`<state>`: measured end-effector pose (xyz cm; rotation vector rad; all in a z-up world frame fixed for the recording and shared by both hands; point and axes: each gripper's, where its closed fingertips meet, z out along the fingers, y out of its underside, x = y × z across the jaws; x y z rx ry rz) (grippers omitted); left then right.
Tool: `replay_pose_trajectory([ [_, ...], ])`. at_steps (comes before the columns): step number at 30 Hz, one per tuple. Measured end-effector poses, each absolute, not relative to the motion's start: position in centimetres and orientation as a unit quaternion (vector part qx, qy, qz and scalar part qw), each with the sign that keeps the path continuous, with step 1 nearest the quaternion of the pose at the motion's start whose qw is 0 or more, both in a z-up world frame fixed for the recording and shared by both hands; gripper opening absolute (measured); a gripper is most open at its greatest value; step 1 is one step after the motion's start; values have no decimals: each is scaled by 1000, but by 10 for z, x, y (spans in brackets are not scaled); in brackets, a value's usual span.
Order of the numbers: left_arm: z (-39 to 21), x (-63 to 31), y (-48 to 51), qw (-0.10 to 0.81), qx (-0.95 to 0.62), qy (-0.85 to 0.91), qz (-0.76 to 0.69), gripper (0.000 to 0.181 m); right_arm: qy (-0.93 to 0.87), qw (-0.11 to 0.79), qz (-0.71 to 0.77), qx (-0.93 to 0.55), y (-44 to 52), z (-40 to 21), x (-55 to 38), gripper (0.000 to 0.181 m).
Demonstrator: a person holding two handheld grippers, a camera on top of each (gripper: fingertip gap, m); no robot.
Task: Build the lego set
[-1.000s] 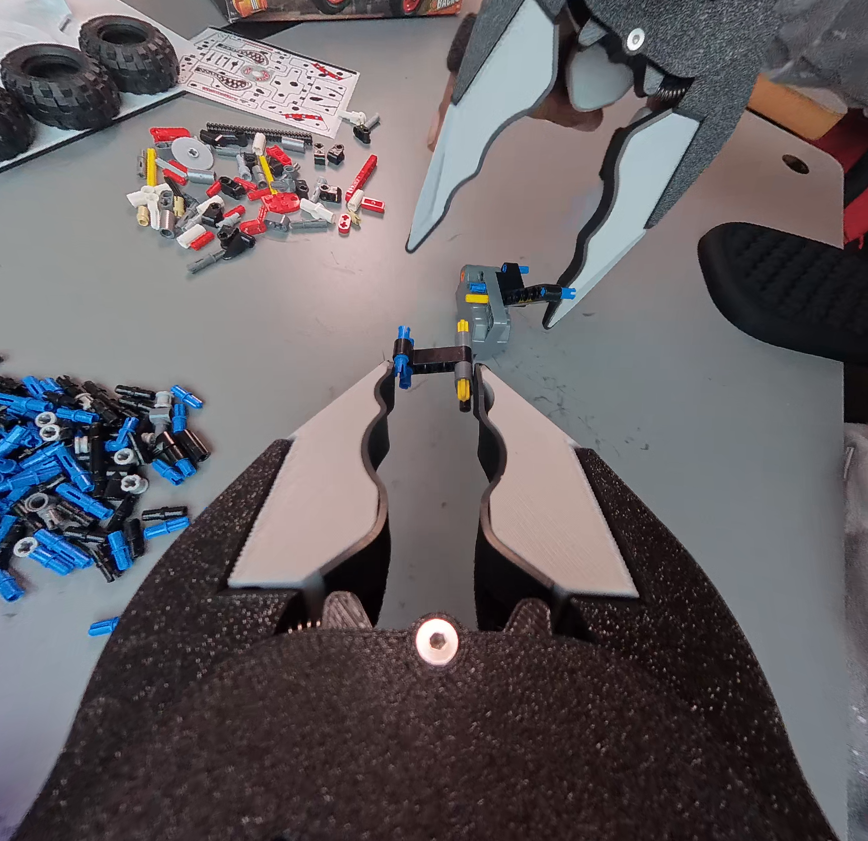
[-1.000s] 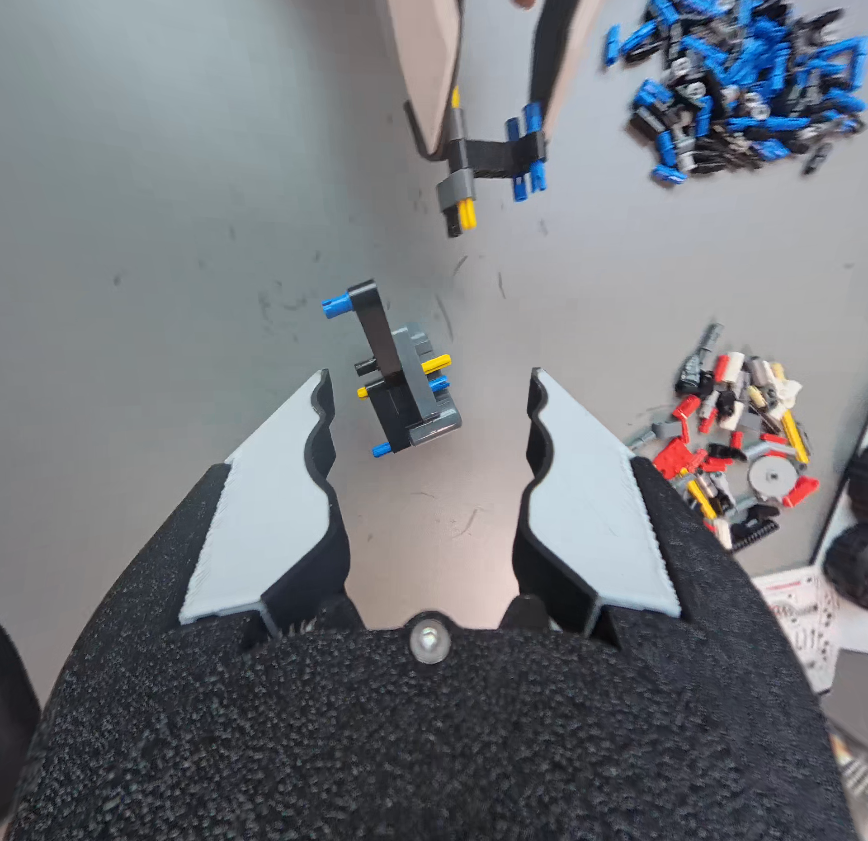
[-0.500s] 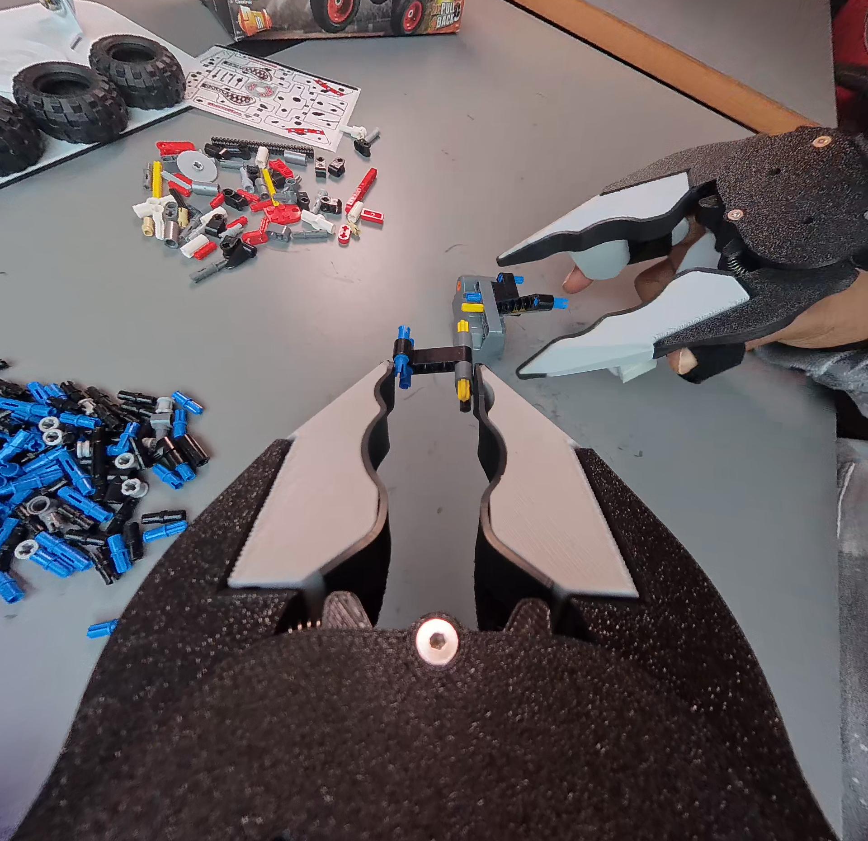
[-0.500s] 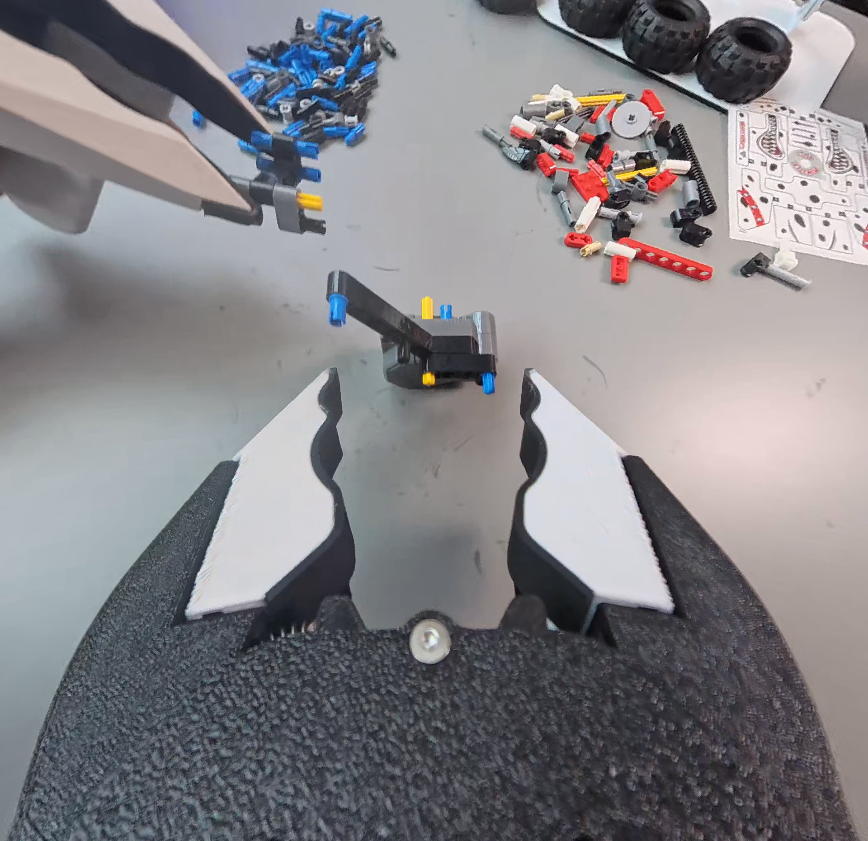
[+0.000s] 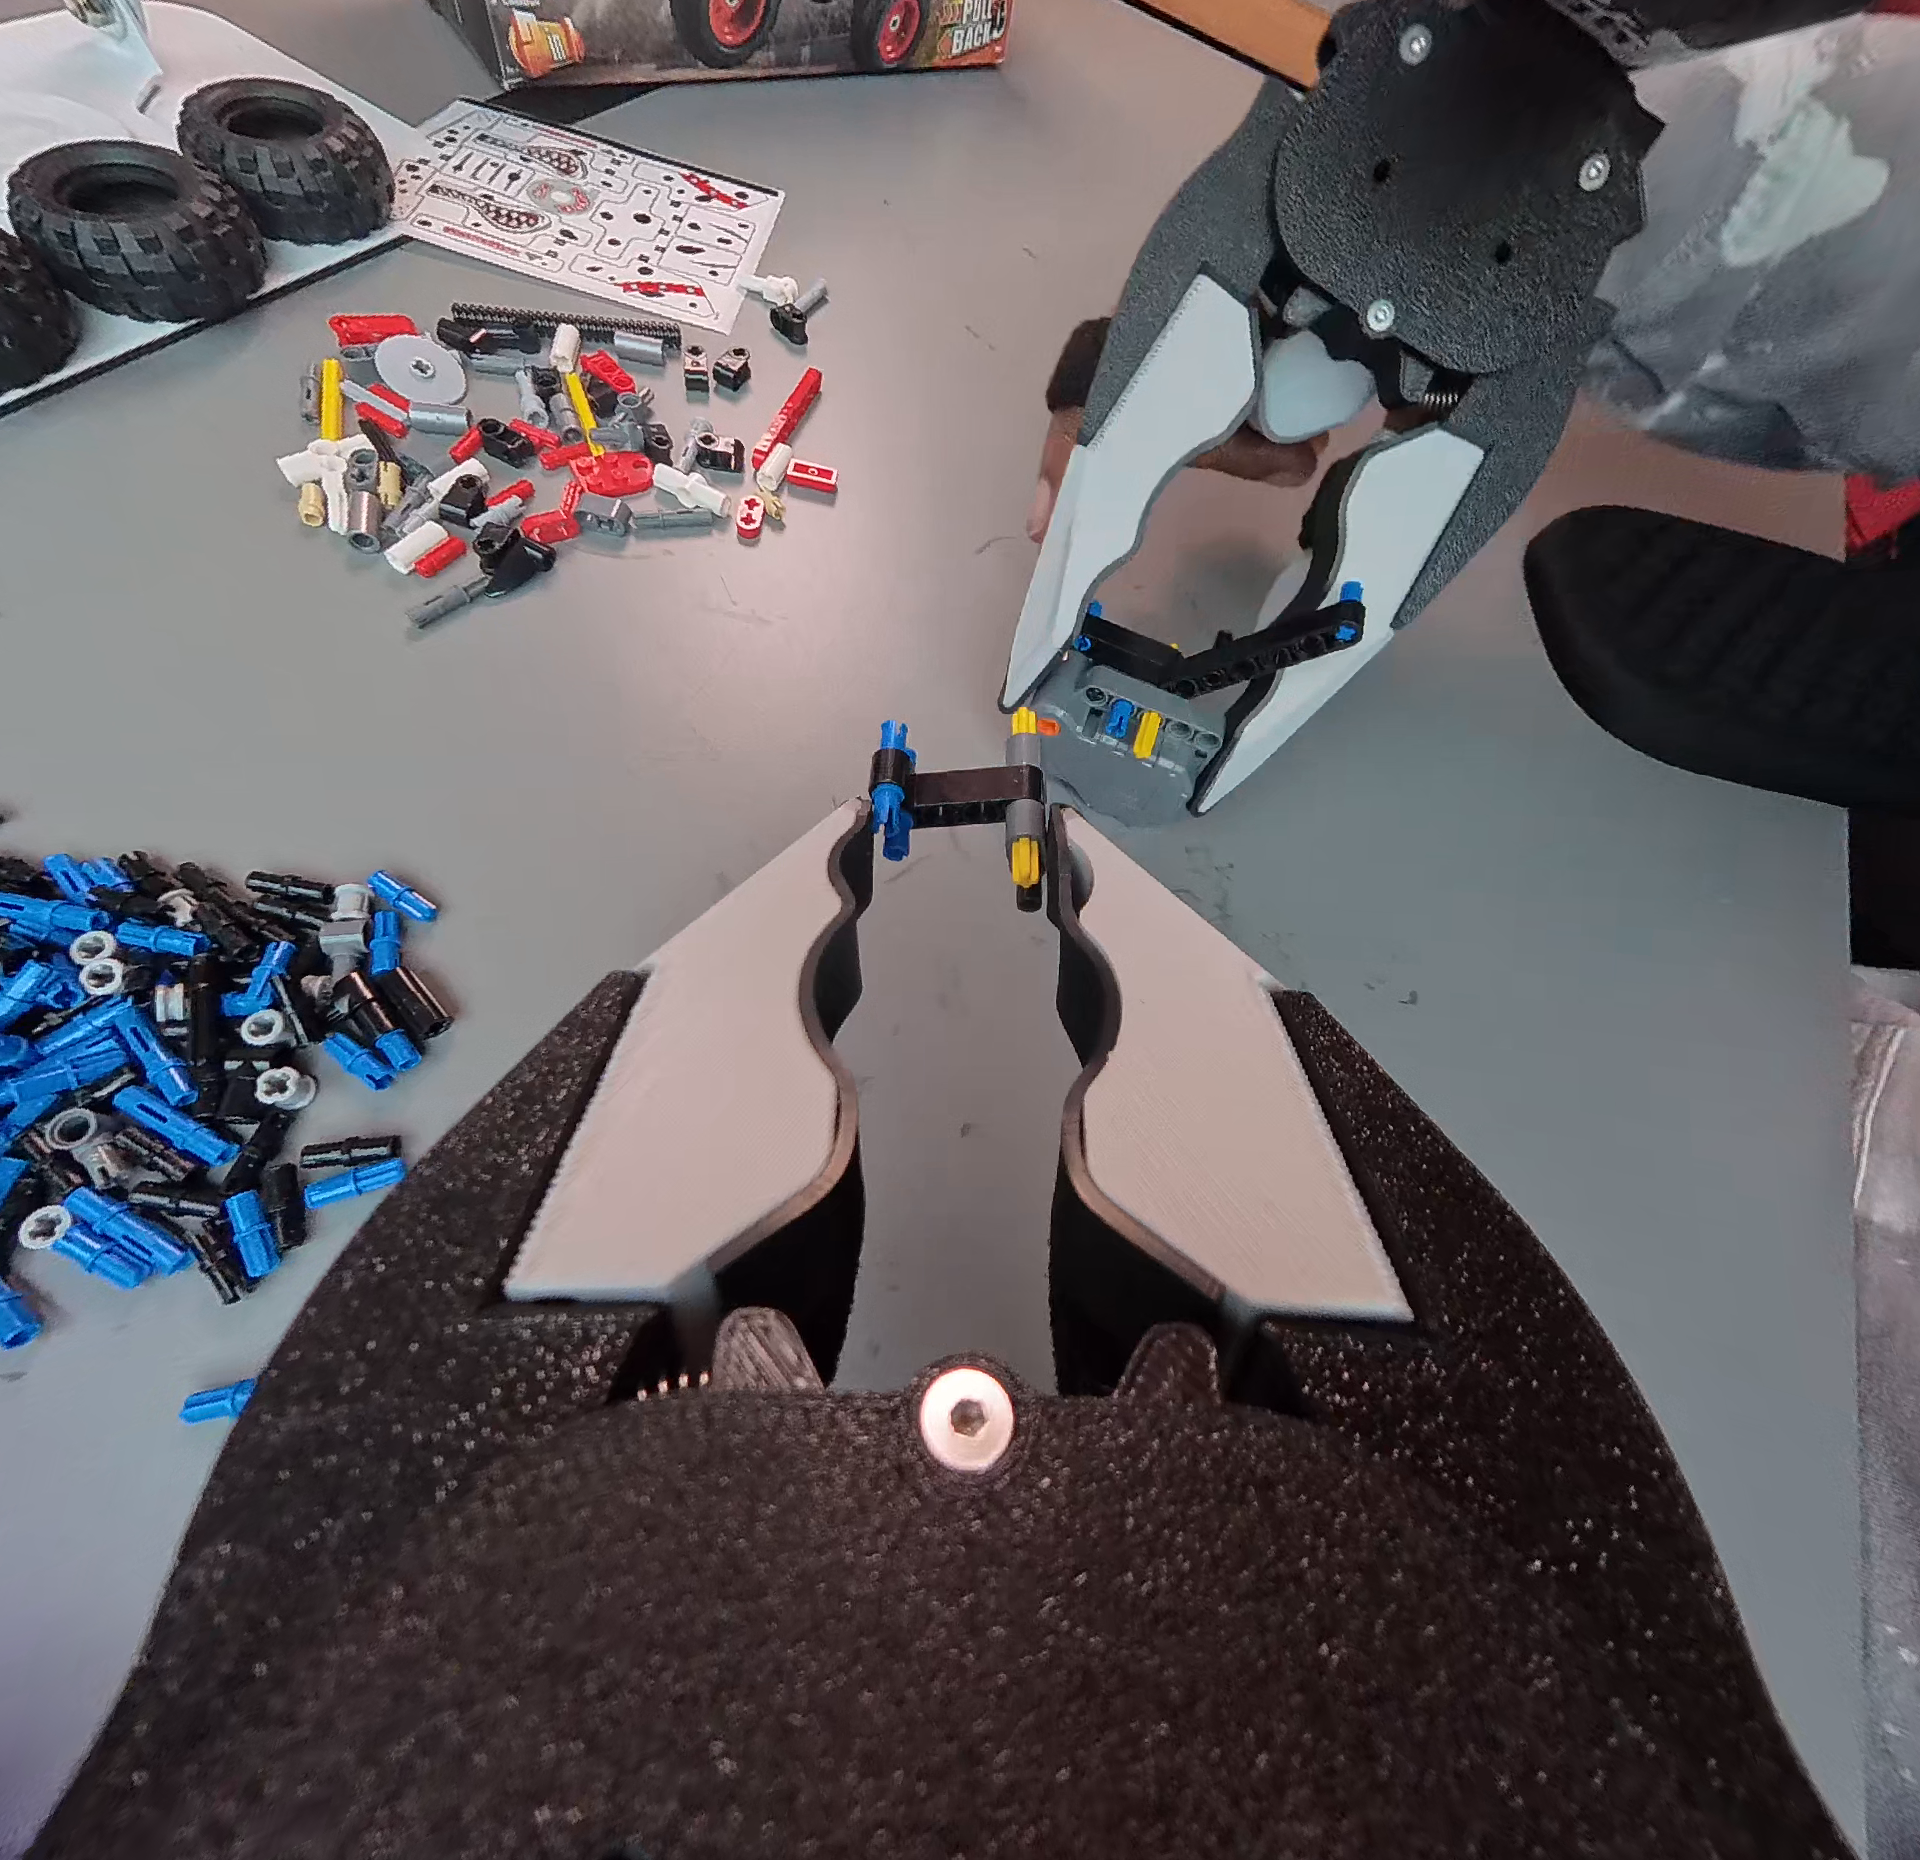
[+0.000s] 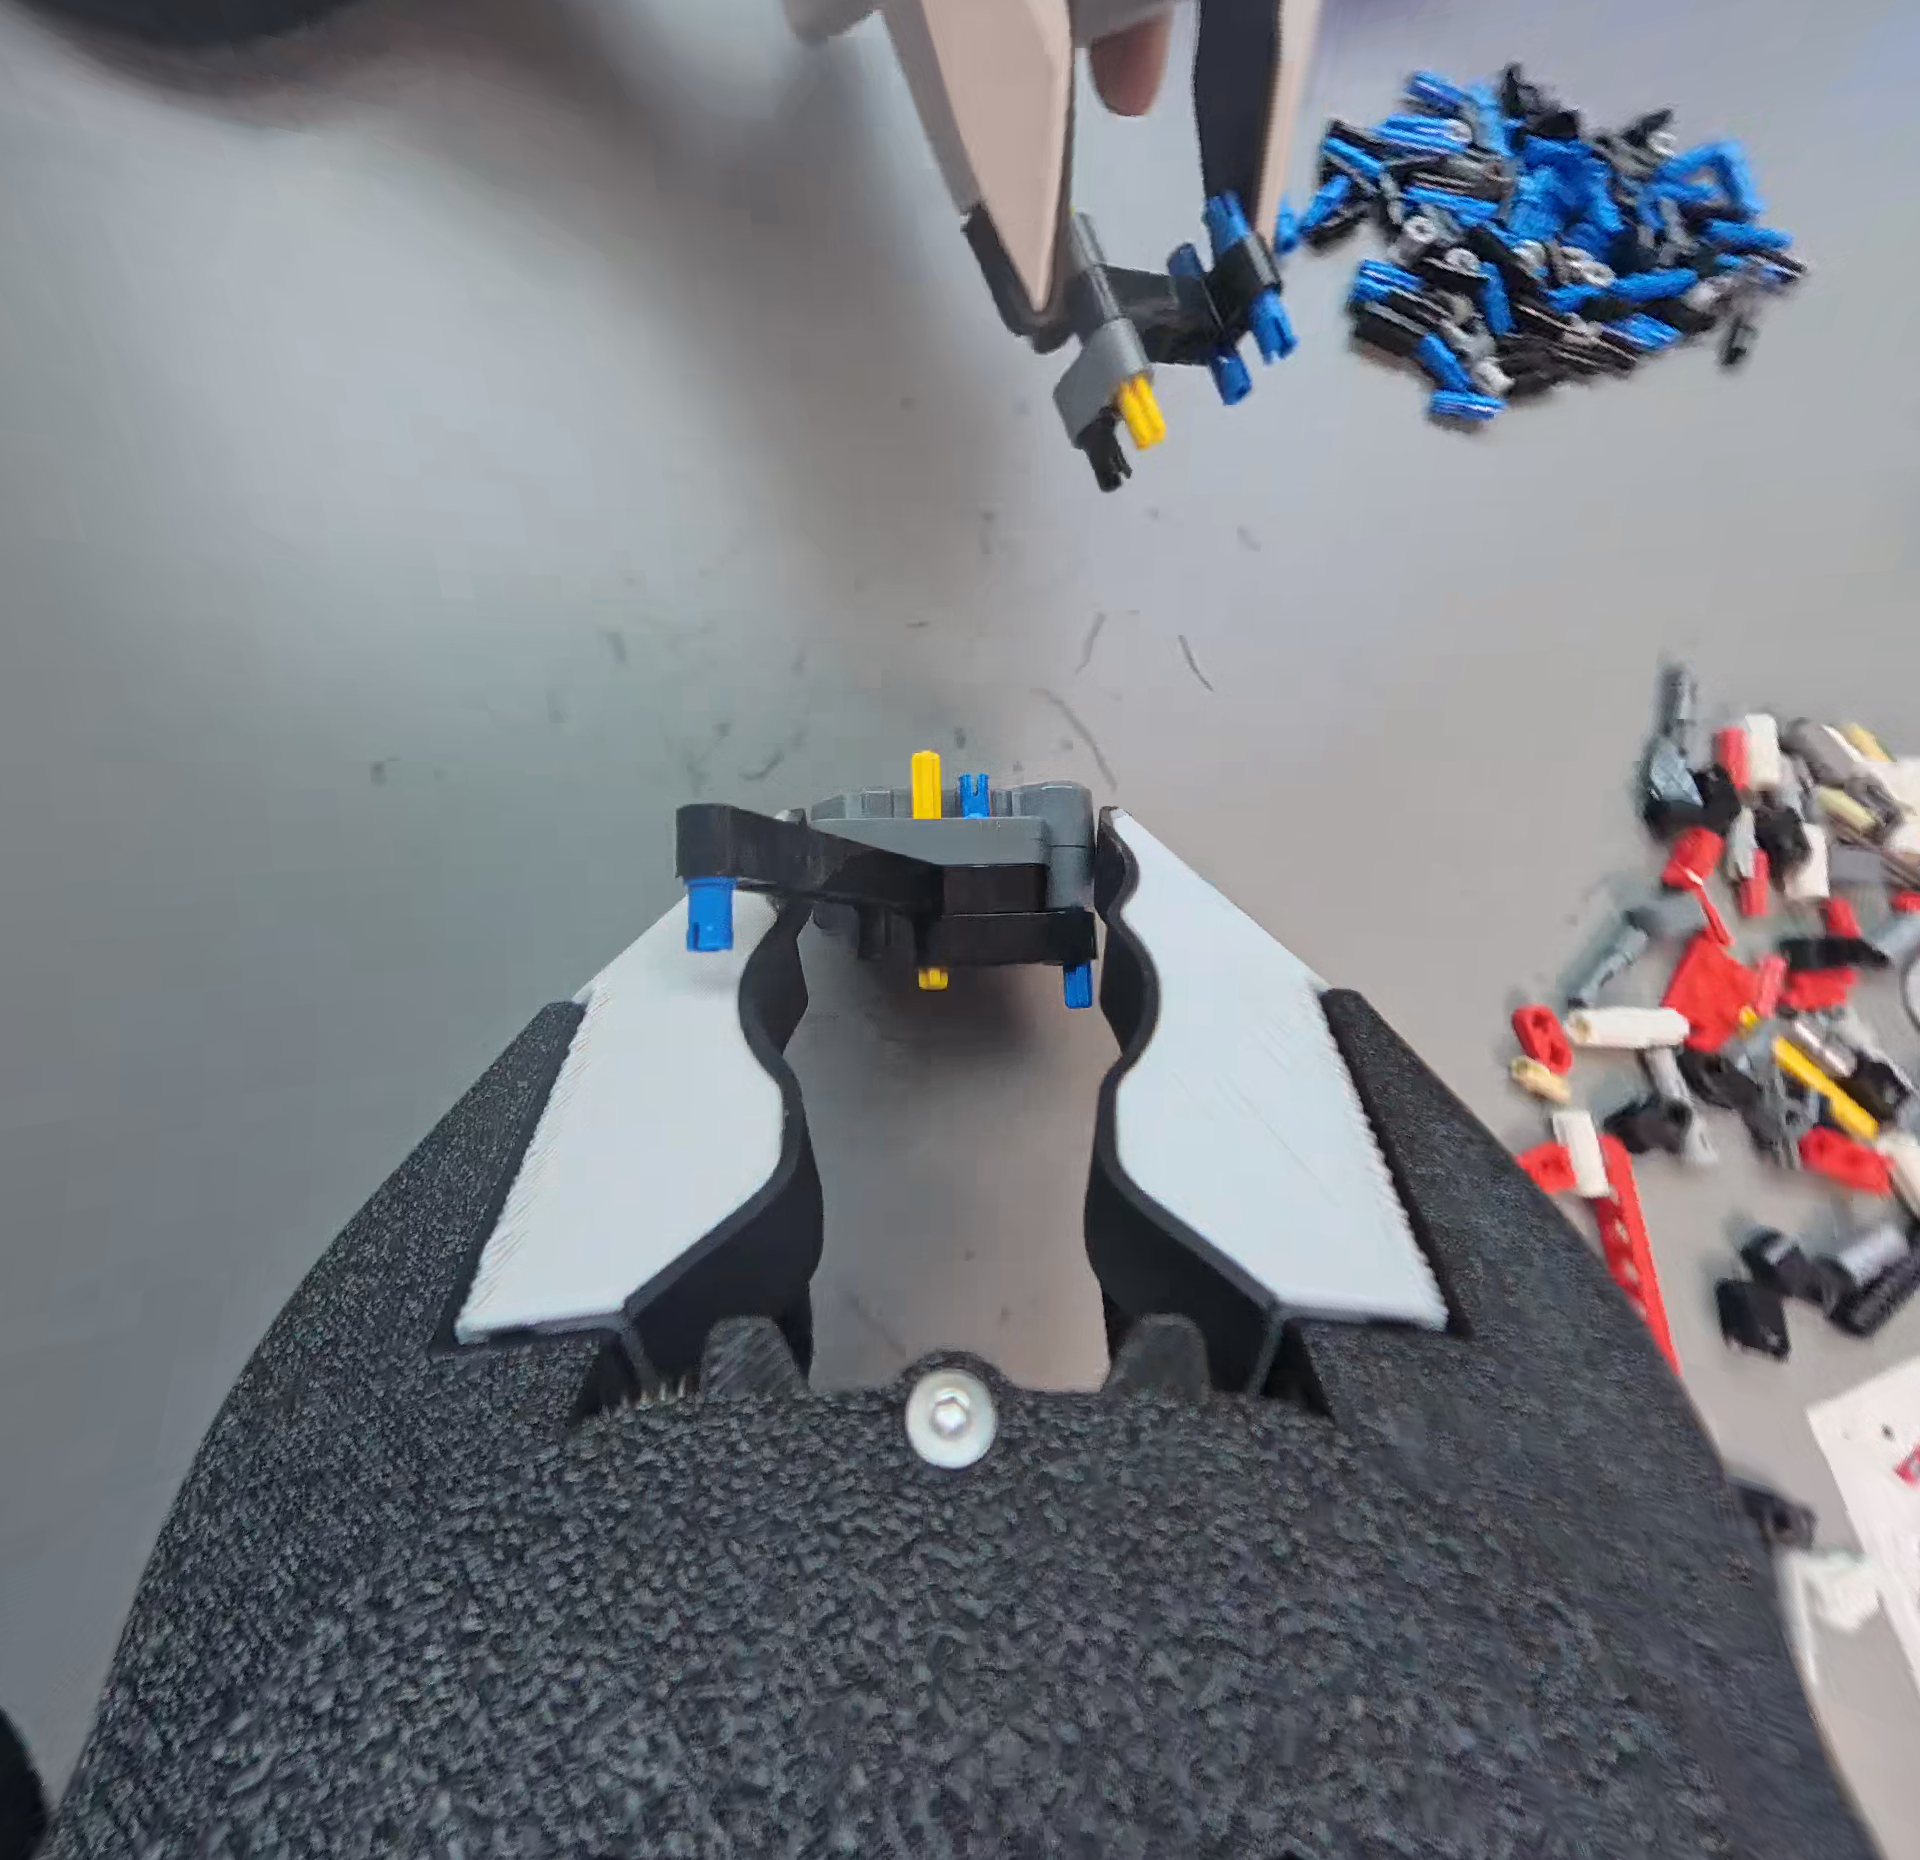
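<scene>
Left tool point(image 5: 961, 823) grips a black beam point(image 5: 961, 784); right tool point(image 6: 940, 875) seemingly clamps the grey assembly point(image 6: 935, 854).

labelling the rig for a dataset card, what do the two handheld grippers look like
Both match: the left gripper and right gripper have rough, speckled black printed bodies, a silver screw at the centre, and two tapering fingers faced in pale grey with wavy black inner edges. A pale patterned sleeve shows behind the right one.
</scene>
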<state>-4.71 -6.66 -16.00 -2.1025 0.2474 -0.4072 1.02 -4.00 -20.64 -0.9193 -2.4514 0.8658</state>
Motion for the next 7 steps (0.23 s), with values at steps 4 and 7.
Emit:
replay_pose_trajectory([
  [4, -166, -49, -66, 467, -863, 98, -166, 33, -919, 141, 283, -234, -38, -208, 9, 56],
  [7, -168, -52, -64, 467, -863, 89, -170, 33, -923, 144, 261, -241, -34, -204, 7, 83],
])
